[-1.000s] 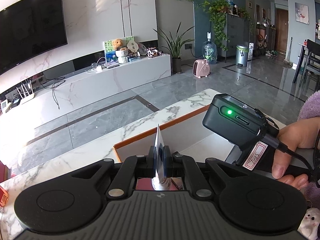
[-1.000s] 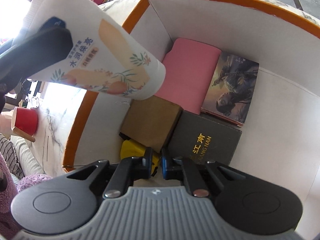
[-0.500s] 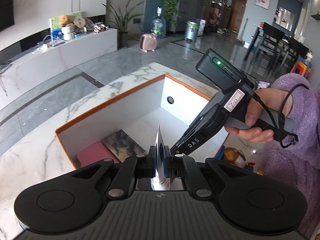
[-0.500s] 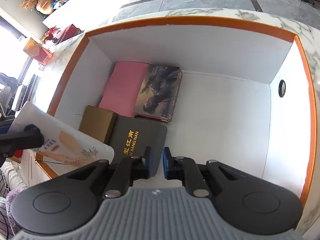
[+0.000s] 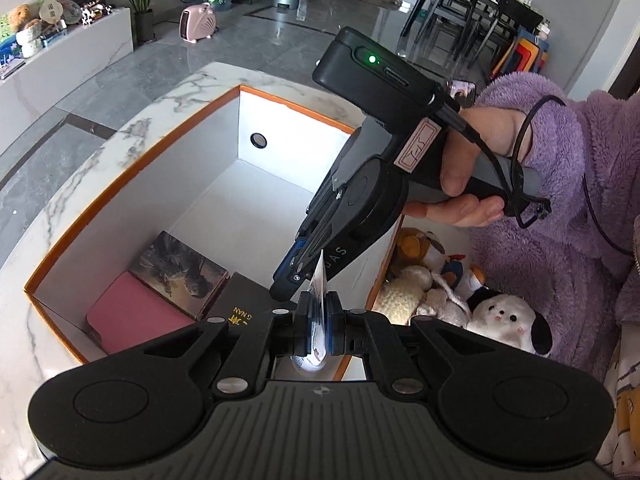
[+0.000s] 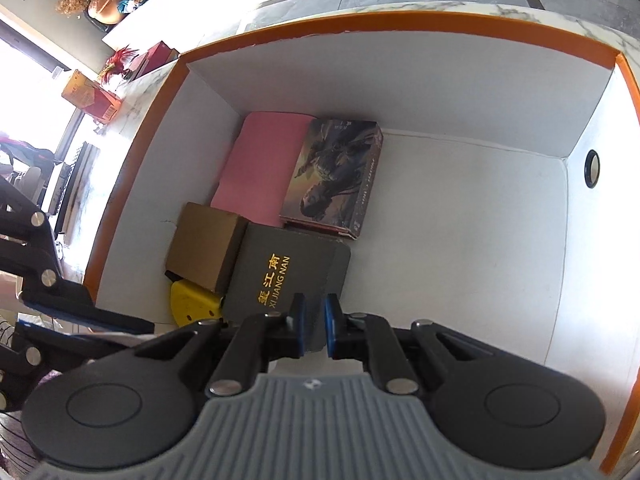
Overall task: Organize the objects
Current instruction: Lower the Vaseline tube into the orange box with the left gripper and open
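My left gripper [image 5: 318,322] is shut on the flat crimped end of a white lotion tube [image 5: 319,285], held above the near rim of an orange-edged white box [image 5: 120,184]. Inside the box lie a pink book [image 6: 260,168], a picture book [image 6: 334,176], a dark "Xi Jiang Nan" box [image 6: 280,276], a brown carton [image 6: 208,252] and a yellow item [image 6: 194,306]. My right gripper [image 6: 314,330] hovers over the dark box with its jaws nearly closed and nothing between them. It also shows in the left wrist view [image 5: 298,270], just ahead of the tube.
The box stands on a white marble table [image 5: 80,168]. Several plush toys [image 5: 460,296] lie beside its right wall. The person's purple sleeve [image 5: 560,184] is at the right. The box's right half has a bare white floor [image 6: 460,232].
My left gripper swung right and down with the tube until it looks into the box. The right gripper pulled back and rose; the tube left its view.
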A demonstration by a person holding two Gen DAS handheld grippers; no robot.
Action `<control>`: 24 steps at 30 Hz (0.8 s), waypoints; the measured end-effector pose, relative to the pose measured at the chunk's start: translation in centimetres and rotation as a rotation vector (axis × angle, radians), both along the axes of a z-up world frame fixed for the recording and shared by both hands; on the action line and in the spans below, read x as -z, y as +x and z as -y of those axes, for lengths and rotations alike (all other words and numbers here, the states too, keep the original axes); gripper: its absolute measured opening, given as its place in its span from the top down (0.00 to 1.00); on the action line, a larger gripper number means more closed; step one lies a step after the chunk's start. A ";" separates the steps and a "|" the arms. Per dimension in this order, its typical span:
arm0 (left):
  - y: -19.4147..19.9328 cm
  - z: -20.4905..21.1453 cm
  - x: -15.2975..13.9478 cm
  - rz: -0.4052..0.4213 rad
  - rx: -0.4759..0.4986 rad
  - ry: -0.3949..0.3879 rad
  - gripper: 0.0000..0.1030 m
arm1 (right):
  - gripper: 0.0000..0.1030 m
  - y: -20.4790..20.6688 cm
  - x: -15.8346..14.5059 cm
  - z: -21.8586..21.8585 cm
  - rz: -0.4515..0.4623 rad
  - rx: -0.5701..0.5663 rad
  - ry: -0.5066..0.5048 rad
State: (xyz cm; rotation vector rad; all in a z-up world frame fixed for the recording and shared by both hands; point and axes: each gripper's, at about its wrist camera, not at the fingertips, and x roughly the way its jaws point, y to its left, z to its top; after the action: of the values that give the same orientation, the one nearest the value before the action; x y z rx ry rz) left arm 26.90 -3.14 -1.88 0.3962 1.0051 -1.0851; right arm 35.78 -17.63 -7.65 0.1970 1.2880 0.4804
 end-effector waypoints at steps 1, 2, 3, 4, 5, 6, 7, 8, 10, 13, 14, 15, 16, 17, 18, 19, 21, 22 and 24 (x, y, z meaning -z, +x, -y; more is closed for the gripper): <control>0.0 0.0 0.2 -0.002 0.003 0.013 0.93 | 0.89 0.0 0.1 0.0 -0.010 -0.003 0.011; 0.0 0.0 0.3 -0.004 0.005 0.023 0.93 | 0.90 0.0 0.4 -0.1 -0.026 -0.007 0.025; 0.1 0.0 0.4 -0.007 0.004 0.028 0.93 | 0.92 0.0 0.6 -0.2 -0.047 -0.012 0.041; 0.1 -0.1 0.5 -0.014 0.001 0.032 0.93 | 0.94 0.0 0.9 -0.2 -0.065 -0.014 0.055; 0.1 -0.1 0.6 -0.018 -0.001 0.039 0.93 | 0.95 -0.1 1.0 -0.3 -0.074 -0.016 0.064; 0.1 -0.1 0.8 -0.018 -0.002 0.046 0.93 | 0.95 -0.1 1.0 -0.4 -0.075 -0.020 0.066; 0.1 -0.1 0.9 -0.015 -0.005 0.054 0.93 | 0.95 -0.2 0.9 -0.6 -0.077 -0.027 0.066; 0.0 0.0 1.0 -0.009 -0.005 0.061 0.92 | 0.95 -0.3 1.0 -0.9 -0.082 -0.037 0.066; -0.2 0.2 1.2 0.000 0.003 0.069 0.93 | 0.95 -0.5 0.9 -1.5 -0.079 -0.063 0.055; -0.8 0.8 1.2 0.023 0.021 0.083 0.93 | 0.96 -0.9 0.9 -2.2 -0.094 -0.089 0.051; -0.9 0.9 1.2 0.031 0.024 0.086 0.93 | 0.96 -1.0 0.9 -2.3 -0.087 -0.089 0.039; -1.0 0.9 1.1 0.030 0.020 0.087 0.93 | 0.96 -1.0 0.9 -2.3 -0.084 -0.090 0.035; -0.9 0.9 1.1 0.028 0.016 0.085 0.93 | 0.95 -1.0 0.9 -2.2 -0.087 -0.086 0.035; -1.0 0.8 1.0 0.028 0.009 0.081 0.91 | 0.95 -1.1 0.9 -2.1 -0.089 -0.080 0.037; -1.0 0.8 0.8 0.035 -0.001 0.078 0.90 | 0.95 -1.1 0.8 -2.0 -0.087 -0.075 0.035; -1.1 0.7 0.7 0.044 -0.012 0.079 0.83 | 0.95 -1.2 0.7 -1.9 -0.081 -0.069 0.029; -1.4 0.6 0.4 0.054 -0.026 0.076 0.73 | 0.94 -1.5 0.3 -1.7 -0.063 -0.059 0.020; -1.6 0.5 0.2 0.060 -0.033 0.075 0.70 | 0.94 -1.7 0.1 -1.6 -0.056 -0.054 0.020; -2.2 0.2 -0.5 0.087 -0.055 0.064 0.69 | 0.93 -2.1 -0.5 -1.3 -0.037 -0.045 0.020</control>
State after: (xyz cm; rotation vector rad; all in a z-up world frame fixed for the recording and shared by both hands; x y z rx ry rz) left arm 24.70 -3.32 -1.42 0.4611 0.9696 -0.9802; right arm 33.67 -16.31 -7.12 0.1955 1.3266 0.5302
